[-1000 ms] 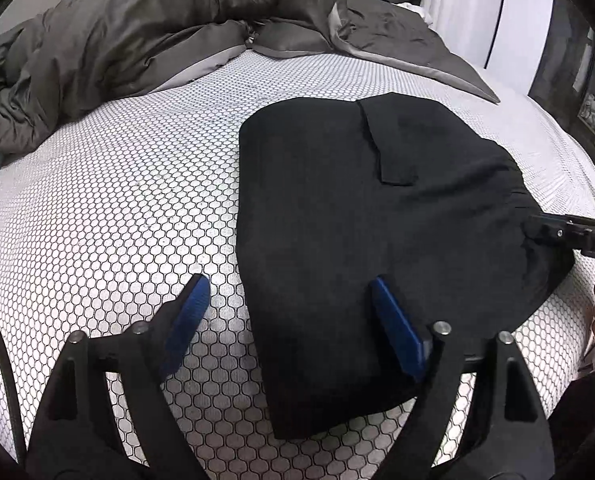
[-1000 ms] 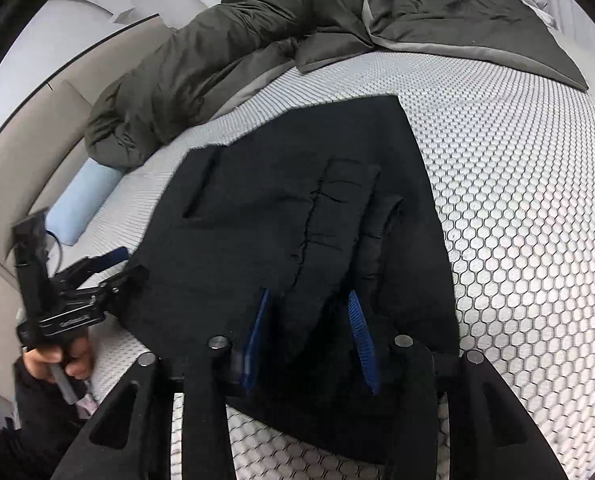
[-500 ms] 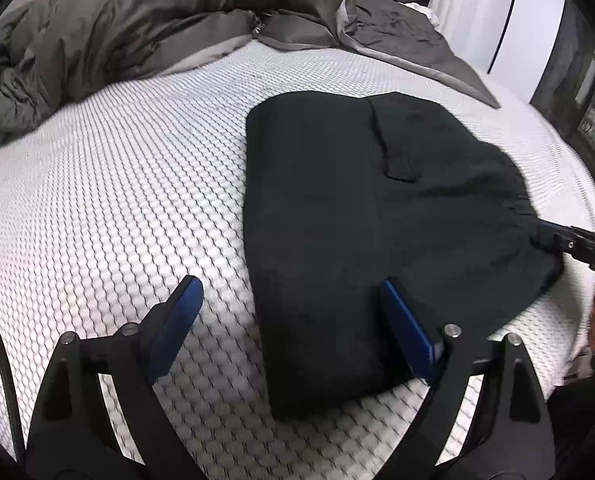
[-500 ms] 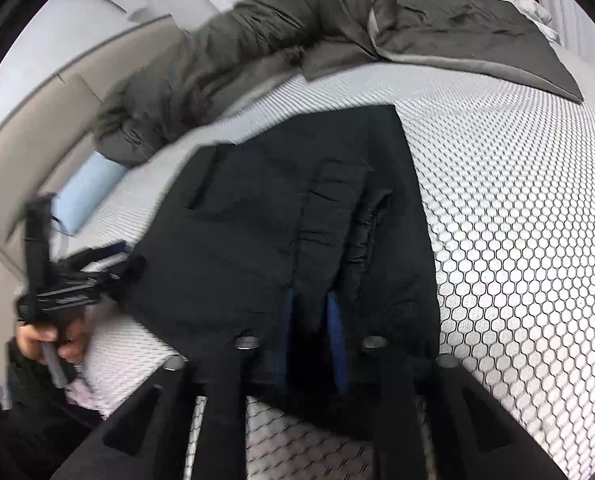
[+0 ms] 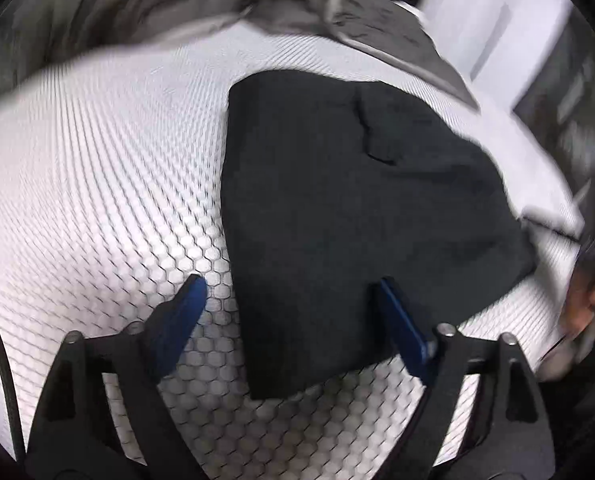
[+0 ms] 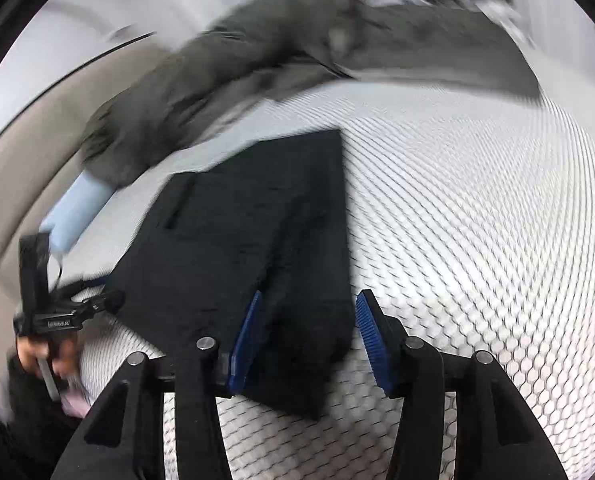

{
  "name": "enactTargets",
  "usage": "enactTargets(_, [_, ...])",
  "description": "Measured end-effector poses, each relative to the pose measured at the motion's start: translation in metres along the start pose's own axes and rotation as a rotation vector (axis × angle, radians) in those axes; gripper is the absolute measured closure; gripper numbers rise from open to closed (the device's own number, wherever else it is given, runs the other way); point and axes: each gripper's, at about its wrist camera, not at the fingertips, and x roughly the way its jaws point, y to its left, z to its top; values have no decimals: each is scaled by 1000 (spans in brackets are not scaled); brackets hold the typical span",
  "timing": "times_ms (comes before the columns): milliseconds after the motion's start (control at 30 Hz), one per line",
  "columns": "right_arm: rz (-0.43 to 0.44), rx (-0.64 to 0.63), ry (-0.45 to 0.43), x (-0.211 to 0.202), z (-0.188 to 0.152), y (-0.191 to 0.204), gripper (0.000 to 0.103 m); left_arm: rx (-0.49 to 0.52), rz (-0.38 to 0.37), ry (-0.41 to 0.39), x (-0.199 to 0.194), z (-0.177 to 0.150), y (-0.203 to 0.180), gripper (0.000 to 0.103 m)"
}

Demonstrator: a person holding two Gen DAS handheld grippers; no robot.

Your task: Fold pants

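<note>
**Pants lie folded on the bed, both grippers spread over them**

Pants (image 5: 357, 208), black and folded into a compact block, lie flat on the bed (image 5: 97, 184), whose cover has a white honeycomb pattern. A pocket flap shows on the upper layer in the left wrist view. A rumpled grey duvet (image 6: 217, 80) is bunched along the far side of the bed, well apart from the pants, and a pale blue roll (image 6: 73, 216) lies just beside its end.

The left gripper (image 5: 289, 292) hovers over the near corner of the pants with its jaws wide and closing; one blue pad is above bare cover, the other above the cloth, and neither presses on it. The right gripper (image 6: 307, 320) has its jaws opening, with the near edge of the folded pants between the blue pads, which do not squeeze the cloth.

In the right wrist view the left gripper appears at the far corner of the pants, held in a hand (image 6: 37, 356). Both views are blurred.
</note>
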Motion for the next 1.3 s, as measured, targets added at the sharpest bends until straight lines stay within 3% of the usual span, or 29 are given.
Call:
enactTargets(67, [56, 55, 63, 15, -8, -12, 82, -39, -57, 2, 3, 1, 4, 42])
enactTargets(133, [40, 24, 53, 23, -11, -8, 89, -18, -28, -12, 2, 3, -2, 44])
enactTargets(267, [17, -12, 19, 30, -11, 10, 92, 1, 31, -25, 10, 17, -2, 44])
enactTargets(367, [-51, -65, 10, 40, -11, 20, 91, -7, 48, -28, 10, 20, -3, 42])
enactTargets(433, [-81, -73, 6, 34, -9, 22, 83, 13, 94, -50, 0, 17, -9, 41])
enactTargets(500, [-112, -92, -36, 17, -9, 24, 67, 51, 143, -76, -8, 11, -15, 38])
enactTargets(567, [-98, -115, -105, -6, -9, 29, 45, 100, 196, -117, -18, 3, -26, 30])
enactTargets(600, [-90, -128, -131, -15, -9, 33, 41, 114, 204, -141, -23, 0, -32, 30])
enactTargets(667, [-59, -162, -201, -36, -12, 43, 15, 129, 192, -182, -35, -5, -44, 27])
enactTargets(733, [-44, -169, -280, -51, -19, 52, 3, 142, 184, -222, -48, -13, -53, 19])
enactTargets(900, [-22, -258, -354, -63, -34, 84, 0, 192, 209, -318, -73, -35, -76, 16])
enactTargets(967, [-35, -309, -397, -68, -45, 97, 0, 197, 202, -351, -83, -45, -83, 0])
enactTargets(1167, [-36, -348, -422, -69, -58, 113, 0, 225, 181, -450, -110, -65, -97, 1])
enactTargets(1300, [-60, -372, -417, -58, -57, 118, 0, 220, 169, -473, -117, -67, -102, 1])
